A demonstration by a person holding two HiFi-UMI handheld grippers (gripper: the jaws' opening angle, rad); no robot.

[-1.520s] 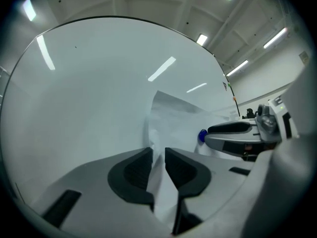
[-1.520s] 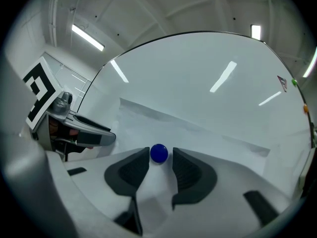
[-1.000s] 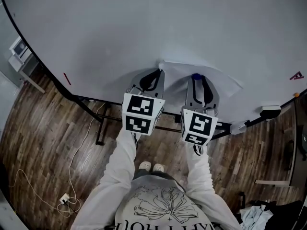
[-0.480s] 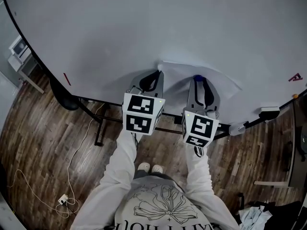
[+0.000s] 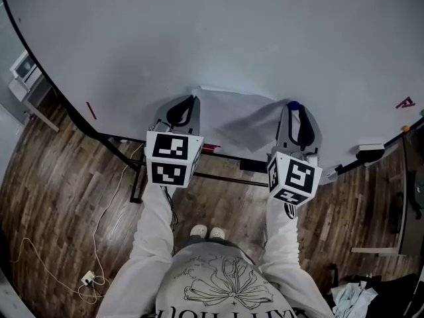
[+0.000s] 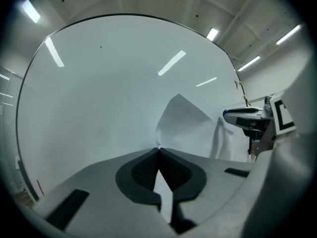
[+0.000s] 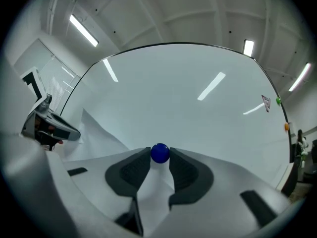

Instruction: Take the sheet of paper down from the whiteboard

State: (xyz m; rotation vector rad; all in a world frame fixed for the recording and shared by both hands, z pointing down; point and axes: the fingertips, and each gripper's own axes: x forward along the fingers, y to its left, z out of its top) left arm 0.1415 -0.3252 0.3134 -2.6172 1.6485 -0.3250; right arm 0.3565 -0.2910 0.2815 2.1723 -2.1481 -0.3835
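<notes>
Left claw [image 6: 158,148]: fully shut on corner of sheet of paper [image 5: 242,121]. Right claw [image 7: 159,158]: clamped on blue magnet [image 7: 159,152]. Spread wider apart than second ago, magnet drawn aside; probably frees sheet, now slack against whiteboard [image 5: 199,32].

Both arms [image 5: 154,234] stretched forward, apart. Left claw [image 6: 158,149]: jaws pressed together, pinching a corner of the paper [image 6: 188,123]. Right claw [image 5: 294,110]: jaws apart, tips gripping a blue ball [image 7: 160,152].

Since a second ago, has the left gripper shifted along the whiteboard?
Yes. The left gripper, shut on the sheet of paper, has slid toward the picture's left, closer to the red mark on the whiteboard.
</notes>
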